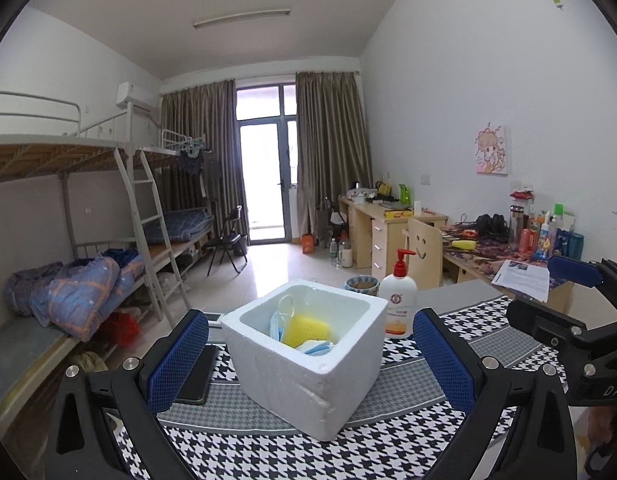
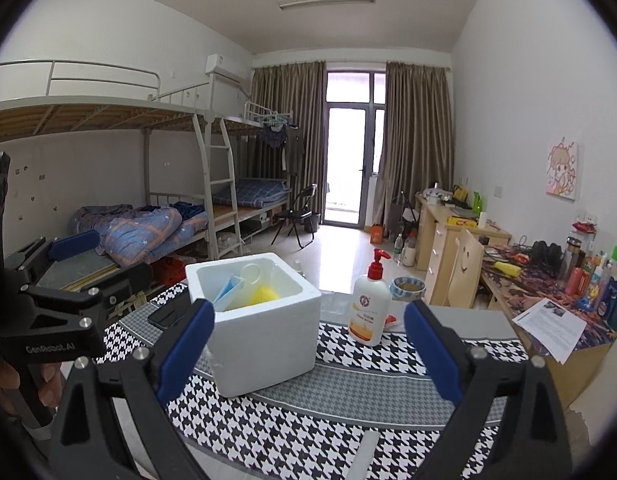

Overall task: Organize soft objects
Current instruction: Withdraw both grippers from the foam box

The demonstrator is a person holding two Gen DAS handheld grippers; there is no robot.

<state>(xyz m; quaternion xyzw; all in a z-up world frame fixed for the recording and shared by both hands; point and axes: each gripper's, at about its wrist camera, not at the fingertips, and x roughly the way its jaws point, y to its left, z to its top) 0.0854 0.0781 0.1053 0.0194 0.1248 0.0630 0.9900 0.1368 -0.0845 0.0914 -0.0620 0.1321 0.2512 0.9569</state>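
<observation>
A white foam box [image 1: 308,376] stands on the houndstooth tablecloth [image 1: 388,448]. In it lie a yellow sponge [image 1: 306,329], blue face masks [image 1: 318,347] and a clear ring [image 1: 286,309]. The box also shows in the right wrist view [image 2: 264,344], with the sponge [image 2: 262,294] and masks [image 2: 228,294] inside. My left gripper [image 1: 312,360] is open and empty, its fingers on either side of the box, a little short of it. My right gripper [image 2: 308,352] is open and empty, to the right of the box. Each gripper shows at the edge of the other's view.
A lotion pump bottle [image 1: 398,300] with a red top stands just behind and right of the box, also in the right wrist view [image 2: 368,308]. A black phone [image 1: 196,380] lies left of the box. A cluttered desk [image 2: 548,280] runs along the right wall. Bunk beds [image 1: 88,240] stand at left.
</observation>
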